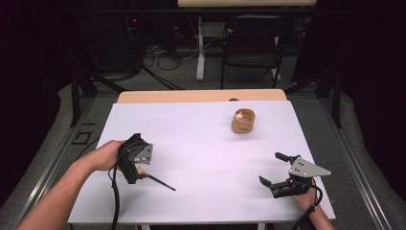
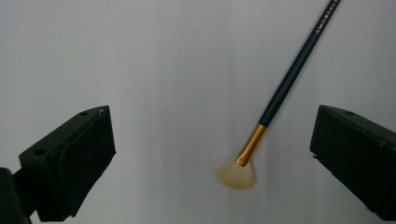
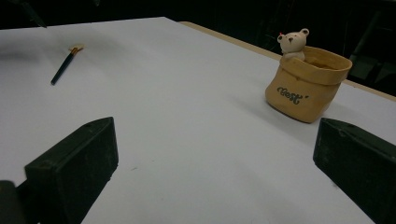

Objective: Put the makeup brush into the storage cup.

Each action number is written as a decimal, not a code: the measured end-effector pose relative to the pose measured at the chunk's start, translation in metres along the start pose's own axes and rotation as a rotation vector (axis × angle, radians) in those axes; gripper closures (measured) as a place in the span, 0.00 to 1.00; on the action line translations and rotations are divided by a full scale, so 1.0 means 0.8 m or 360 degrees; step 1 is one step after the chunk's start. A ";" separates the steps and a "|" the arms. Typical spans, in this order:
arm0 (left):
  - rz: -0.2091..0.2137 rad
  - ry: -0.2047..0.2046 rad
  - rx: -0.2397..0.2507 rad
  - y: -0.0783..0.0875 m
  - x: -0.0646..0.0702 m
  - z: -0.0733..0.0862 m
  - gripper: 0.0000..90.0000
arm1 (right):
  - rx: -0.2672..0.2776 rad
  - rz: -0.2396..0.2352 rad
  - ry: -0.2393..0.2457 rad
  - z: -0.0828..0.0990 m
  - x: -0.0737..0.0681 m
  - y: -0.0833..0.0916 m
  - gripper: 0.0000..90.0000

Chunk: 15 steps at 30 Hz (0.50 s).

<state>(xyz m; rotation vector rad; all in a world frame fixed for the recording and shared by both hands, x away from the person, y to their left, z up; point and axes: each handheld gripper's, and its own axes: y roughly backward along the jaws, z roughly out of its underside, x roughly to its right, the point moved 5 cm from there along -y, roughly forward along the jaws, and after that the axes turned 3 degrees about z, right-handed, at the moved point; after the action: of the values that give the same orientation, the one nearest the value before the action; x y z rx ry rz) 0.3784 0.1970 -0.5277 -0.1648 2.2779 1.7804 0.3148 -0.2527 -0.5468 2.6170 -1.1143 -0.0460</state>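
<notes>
White sheeting covers the worktop (image 1: pixel 201 143), with a folding chair (image 1: pixel 251 40) noted beyond its far edge. A fan brush (image 2: pixel 275 100) lies flat near the left front, handle pointing right. The left gripper (image 1: pixel 135 160) is poised directly over the bristle end, jaws spread wide and empty. The right gripper (image 1: pixel 282 184) rests near the right front corner, jaws likewise parted. A tan bear pot (image 3: pixel 308 81) stands well apart. Pickup is judged imminent: descent and closure on the ferrule are required. Ample open room is recorded.
</notes>
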 end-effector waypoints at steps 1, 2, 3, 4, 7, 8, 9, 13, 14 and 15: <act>0.0011 -0.0025 -0.0025 -0.001 0.000 -0.001 0.00 | 0.0001 0.0000 0.0000 0.000 0.000 0.000 0.00; 0.0019 -0.0025 -0.0030 -0.003 0.000 -0.001 0.00 | 0.0000 0.0000 0.0000 0.000 0.000 0.000 0.00; 0.0020 -0.0036 -0.0051 -0.004 0.000 -0.002 0.00 | -0.0001 -0.0001 0.0000 0.000 0.000 0.000 0.00; 0.0029 -0.0047 -0.0067 -0.004 0.000 -0.002 0.00 | 0.0001 0.0000 -0.0002 0.000 0.000 0.000 0.00; 0.0038 -0.0071 -0.0086 -0.007 0.000 -0.004 0.01 | 0.0001 0.0000 -0.0002 0.000 0.000 0.000 0.00; 0.0034 -0.0079 -0.0096 -0.007 0.000 -0.004 0.02 | 0.0002 0.0001 -0.0003 0.000 0.000 0.000 0.00; 0.0039 -0.0087 -0.0111 -0.008 0.001 -0.004 0.02 | 0.0003 0.0001 -0.0004 0.000 0.000 0.000 0.00; 0.0062 -0.0113 -0.0141 -0.011 0.002 -0.005 0.05 | 0.0003 0.0000 -0.0004 0.000 0.000 0.000 0.00; 0.0072 -0.0108 -0.0139 -0.012 0.003 -0.006 0.05 | 0.0003 0.0000 -0.0004 0.000 0.000 0.000 0.00; 0.0074 -0.0130 -0.0163 -0.012 0.002 -0.006 0.06 | 0.0002 0.0001 -0.0004 0.000 0.000 0.000 0.00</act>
<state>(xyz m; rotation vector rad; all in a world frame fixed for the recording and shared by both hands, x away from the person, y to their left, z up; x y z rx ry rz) 0.3786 0.1897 -0.5360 -0.0566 2.1523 1.8920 0.3149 -0.2527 -0.5467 2.6184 -1.1163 -0.0483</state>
